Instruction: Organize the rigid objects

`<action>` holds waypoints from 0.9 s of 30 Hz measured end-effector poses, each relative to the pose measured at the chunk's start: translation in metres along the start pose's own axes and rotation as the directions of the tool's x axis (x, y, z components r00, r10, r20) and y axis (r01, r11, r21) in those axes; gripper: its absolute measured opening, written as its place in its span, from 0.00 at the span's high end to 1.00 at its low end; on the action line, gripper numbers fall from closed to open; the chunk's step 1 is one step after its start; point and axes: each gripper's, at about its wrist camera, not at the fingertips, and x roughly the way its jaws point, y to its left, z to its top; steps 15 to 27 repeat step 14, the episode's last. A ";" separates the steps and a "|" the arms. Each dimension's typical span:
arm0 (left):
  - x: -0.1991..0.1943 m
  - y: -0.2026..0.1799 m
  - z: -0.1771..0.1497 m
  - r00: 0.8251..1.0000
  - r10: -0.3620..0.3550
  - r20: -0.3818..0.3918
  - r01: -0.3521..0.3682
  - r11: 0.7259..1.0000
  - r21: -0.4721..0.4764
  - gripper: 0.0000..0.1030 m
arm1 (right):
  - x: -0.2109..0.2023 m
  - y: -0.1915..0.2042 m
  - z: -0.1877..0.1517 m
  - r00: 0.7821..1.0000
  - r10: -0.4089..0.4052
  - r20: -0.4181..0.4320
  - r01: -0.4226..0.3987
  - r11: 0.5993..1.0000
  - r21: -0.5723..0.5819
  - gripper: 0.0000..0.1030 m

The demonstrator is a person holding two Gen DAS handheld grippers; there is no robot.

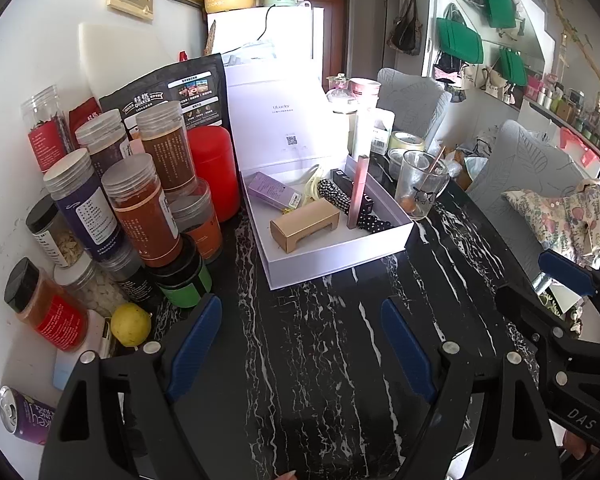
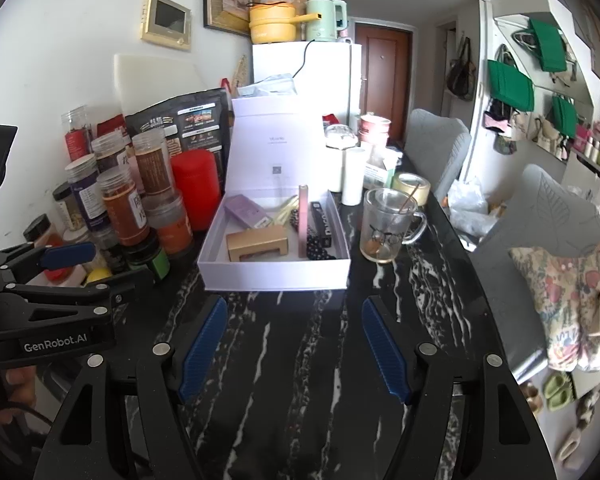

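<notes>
Both wide and empty, the left hand-held gripper (image 1: pixel 300 344) and right hand-held gripper (image 2: pixel 294 346) hover over the marbled surface (image 2: pixel 300 400), facing the open white box (image 2: pixel 276 276) holding a gold carton (image 2: pixel 256 242), purple packet (image 2: pixel 246 210) and pink tube (image 2: pixel 303 220).

A glass mug (image 2: pixel 388 226) with a stick in it stands on the black marble table (image 2: pixel 300 360), a tape roll (image 2: pixel 411 187) just behind it. A floral cushion (image 2: pixel 572 304) lies on a grey chair (image 2: pixel 540 216), and 3 green bags (image 2: pixel 512 84) hang on the wall.
</notes>
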 end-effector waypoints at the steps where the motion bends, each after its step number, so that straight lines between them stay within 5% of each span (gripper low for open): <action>1: 0.000 0.000 0.000 1.000 0.005 0.001 -0.005 1.000 0.000 0.20 | 0.000 0.000 0.000 1.000 0.000 -0.001 0.000 1.000 -0.001 0.31; 27: 0.006 0.001 -0.003 0.999 0.032 -0.012 -0.032 0.999 -0.004 0.20 | 0.009 -0.005 -0.003 1.000 0.015 -0.028 -0.014 1.000 0.012 0.28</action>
